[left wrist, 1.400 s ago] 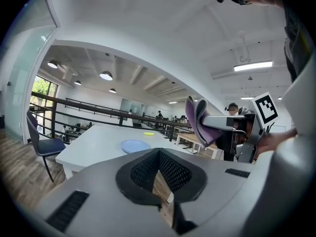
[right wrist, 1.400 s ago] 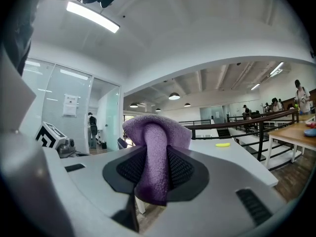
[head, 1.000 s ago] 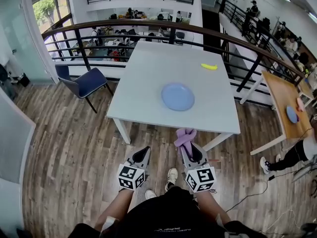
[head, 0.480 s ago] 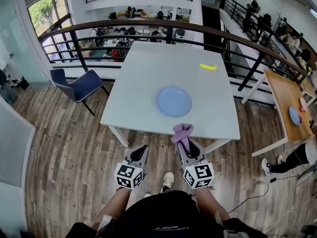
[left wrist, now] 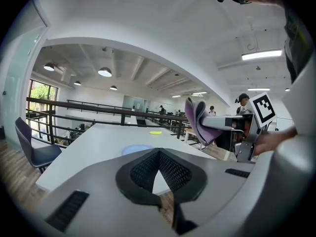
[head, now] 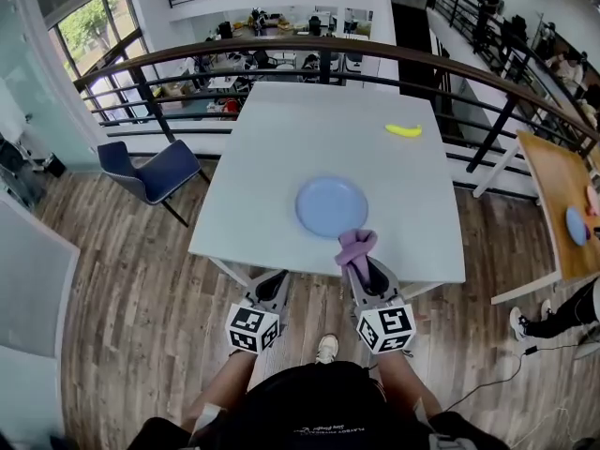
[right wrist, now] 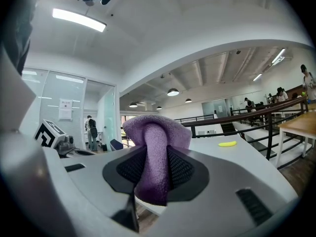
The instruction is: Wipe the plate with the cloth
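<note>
The right claw (head: 360, 264) is clamped tight on the purple cloth (head: 355, 246). In the right gripper view its two jaws press on the fabric from either side. A rounded bunch of cloth (right wrist: 155, 132) bulges out past the tips, and a tail hangs down behind them. The left claw (head: 277, 279) has its jaws together at the tips with nothing between them. Only a small triangle of tabletop shows through behind the pads in the left gripper view (left wrist: 159, 152).

Both claws are held side by side at the near edge of the pale grey tabletop (head: 281, 157), the left one right at the rim above the wooden floor (head: 122, 279). From above, the cloth's bunched end reaches the near right rim of the blue plate (head: 332, 206). The left gripper view shows it raised in the air, clear of the surface. I cannot tell from here whether it is over the plate itself.

The plate lies flat toward the near middle of the tabletop, well in from every edge, with bare surface all round it. A small yellow thing (head: 404, 130) lies well apart from it, toward the far right corner. A blue chair (head: 150, 170) stands off the left side and a dark railing (head: 281, 50) runs behind the far edge. A wooden table (head: 553, 195) stands off to the right.
</note>
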